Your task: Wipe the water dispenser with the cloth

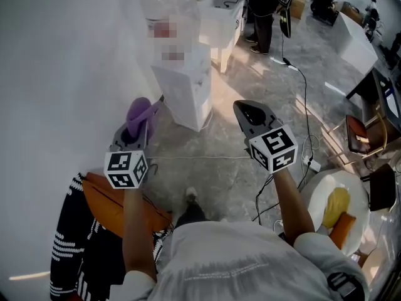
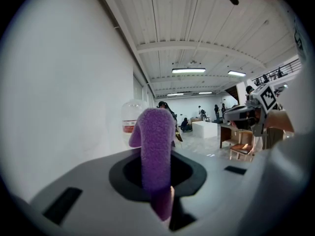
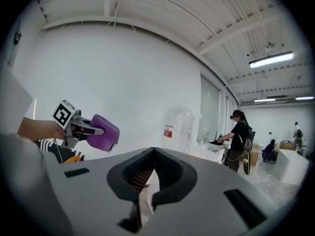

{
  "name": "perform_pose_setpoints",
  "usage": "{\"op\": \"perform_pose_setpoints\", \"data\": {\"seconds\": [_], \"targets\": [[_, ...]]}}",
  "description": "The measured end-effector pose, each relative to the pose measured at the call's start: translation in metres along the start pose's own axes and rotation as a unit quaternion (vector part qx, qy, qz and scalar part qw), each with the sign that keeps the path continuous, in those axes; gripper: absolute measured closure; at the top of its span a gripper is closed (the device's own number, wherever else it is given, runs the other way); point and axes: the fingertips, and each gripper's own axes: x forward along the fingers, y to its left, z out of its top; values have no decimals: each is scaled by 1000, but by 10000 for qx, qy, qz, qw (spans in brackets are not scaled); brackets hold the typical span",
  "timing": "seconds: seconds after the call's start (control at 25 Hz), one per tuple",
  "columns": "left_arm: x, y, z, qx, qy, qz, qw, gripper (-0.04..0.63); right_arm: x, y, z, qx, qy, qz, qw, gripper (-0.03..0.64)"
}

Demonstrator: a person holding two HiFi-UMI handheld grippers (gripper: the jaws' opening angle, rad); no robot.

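Cloth [image 1: 138, 113], purple, sits pinched in the closed jaws of the left gripper [image 1: 146, 119], short of the water dispenser [image 1: 183, 89]. The right gripper [image 1: 245, 110], jaws together and empty, hangs right of the dispenser, which stands against the wall [image 1: 62, 55].

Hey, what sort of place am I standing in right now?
Likely a big open workshop or lab hall: a water dispenser by a white wall, white worktables, and other people working beyond.
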Motion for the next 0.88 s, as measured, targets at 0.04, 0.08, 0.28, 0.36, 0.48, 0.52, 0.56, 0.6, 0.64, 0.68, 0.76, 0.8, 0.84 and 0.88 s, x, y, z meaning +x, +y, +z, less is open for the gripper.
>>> {"op": "perform_pose_setpoints", "data": {"seconds": [0.04, 0.08, 0.28, 0.36, 0.48, 0.52, 0.56, 0.6, 0.64, 0.68, 0.76, 0.8, 0.84, 0.88], "targets": [[7, 6, 2, -8, -16, -23, 10000, 541, 8, -3, 3, -26, -8, -42, 10000, 601], [15, 12, 4, -15, -30, -53, 10000, 541, 15, -7, 7, -47, -15, -94, 9999, 601], [49, 52, 9, -75, -43, -183, 9998, 541, 56, -20, 24, 40, -69, -342, 9994, 602], [64, 68, 11, -67, -71, -232, 9997, 541, 73, -24, 26, 70, -51, -407, 9991, 601], [83, 91, 11, -82, -85, -287, 9995, 541, 97, -25, 28, 95, -13, -474, 9988, 601], [88, 99, 9, -105, -81, -295, 9995, 541, 105, -25, 29, 101, 3, -490, 9987, 601], [92, 106, 8, -132, -83, -301, 9994, 543, 113, -24, 30, 106, 22, -505, 9987, 601], [96, 113, 7, -160, -99, -311, 9993, 541, 121, -23, 30, 116, 42, -523, 9986, 601], [99, 120, 6, -185, -128, -330, 9992, 541, 128, -23, 30, 132, 60, -543, 9984, 601], [103, 125, 4, -203, -156, -359, 9990, 541, 136, -22, 29, 157, 77, -569, 9982, 601], [112, 136, -2, -215, -144, -424, 9988, 541, 150, -21, 25, 235, 115, -637, 9976, 601], [117, 140, -7, -223, -91, -450, 9987, 543, 157, -21, 22, 293, 139, -677, 9972, 601], [122, 145, -13, -245, -15, -472, 9986, 541, 163, -19, 18, 363, 168, -709, 9967, 601], [127, 149, -20, -282, 70, -491, 9984, 541, 169, -17, 15, 434, 202, -723, 9962, 601]]}}
